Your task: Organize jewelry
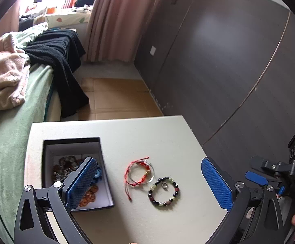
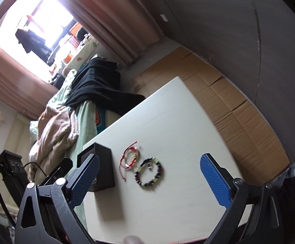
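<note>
Both tools spread wide and empty: left gripper (image 1: pixel 149 183) above the white desk (image 1: pixel 147 134), nothing between the blue pads (image 1: pixel 216 181); right gripper (image 2: pixel 149 181) likewise gaping, gripping nothing. Near the desk's left edge, a black open box (image 1: pixel 104 162) with brown and dark jewellery inside. Just beside the box, toward the desk's middle, a red cord bracelet (image 1: pixel 137 172) tangled with a thin silver ring. Touching that, a beaded bracelet (image 1: pixel 163 191) of dark and pale green beads, flat on the desk, small silver charm inside its loop.
</note>
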The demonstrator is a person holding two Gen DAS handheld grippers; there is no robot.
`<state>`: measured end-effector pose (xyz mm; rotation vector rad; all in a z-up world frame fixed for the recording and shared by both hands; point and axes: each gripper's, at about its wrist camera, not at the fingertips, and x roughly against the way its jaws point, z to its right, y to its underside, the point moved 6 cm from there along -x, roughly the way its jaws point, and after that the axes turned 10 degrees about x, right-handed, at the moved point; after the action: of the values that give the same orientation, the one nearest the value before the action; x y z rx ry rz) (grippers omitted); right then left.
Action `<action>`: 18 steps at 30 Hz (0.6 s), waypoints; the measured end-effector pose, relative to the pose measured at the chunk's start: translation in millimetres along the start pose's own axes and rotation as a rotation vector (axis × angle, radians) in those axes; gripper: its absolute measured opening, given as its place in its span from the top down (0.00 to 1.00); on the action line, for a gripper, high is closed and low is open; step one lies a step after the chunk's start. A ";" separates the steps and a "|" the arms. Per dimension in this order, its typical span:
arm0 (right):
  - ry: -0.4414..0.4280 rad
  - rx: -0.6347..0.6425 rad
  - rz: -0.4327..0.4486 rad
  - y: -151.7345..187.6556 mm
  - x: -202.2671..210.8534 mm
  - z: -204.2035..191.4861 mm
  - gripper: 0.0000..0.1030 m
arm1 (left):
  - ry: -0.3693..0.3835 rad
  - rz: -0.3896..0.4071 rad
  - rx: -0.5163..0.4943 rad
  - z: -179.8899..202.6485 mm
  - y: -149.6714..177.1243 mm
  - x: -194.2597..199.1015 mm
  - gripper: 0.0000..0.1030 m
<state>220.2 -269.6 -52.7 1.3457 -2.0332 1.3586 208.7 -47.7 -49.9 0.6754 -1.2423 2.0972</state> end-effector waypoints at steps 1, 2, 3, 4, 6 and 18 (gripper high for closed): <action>-0.013 -0.012 -0.005 -0.9 1.1 4.2 0.00 | -0.010 -0.009 -0.003 1.3 1.3 -2.2 0.01; -0.024 -0.021 -0.007 -0.6 2.3 7.5 0.00 | -0.025 -0.022 -0.007 4.0 2.2 -5.8 0.01; -0.039 -0.041 -0.003 -2.2 4.4 14.0 0.00 | -0.044 -0.043 -0.011 7.4 3.7 -11.0 0.01; -0.040 -0.055 -0.001 -3.6 5.2 18.3 0.00 | -0.060 -0.058 -0.011 9.7 4.4 -14.7 0.01; -0.055 -0.080 -0.001 -6.1 6.6 27.4 0.00 | -0.074 -0.091 -0.011 15.9 6.2 -21.8 0.01; -0.102 -0.150 0.050 -22.3 21.0 56.1 0.00 | -0.185 -0.261 -0.102 30.7 31.9 -82.5 0.60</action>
<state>240.4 -330.2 -53.2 1.3307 -2.2018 1.1524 246.4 -106.9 -111.8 0.9482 -1.2743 1.7786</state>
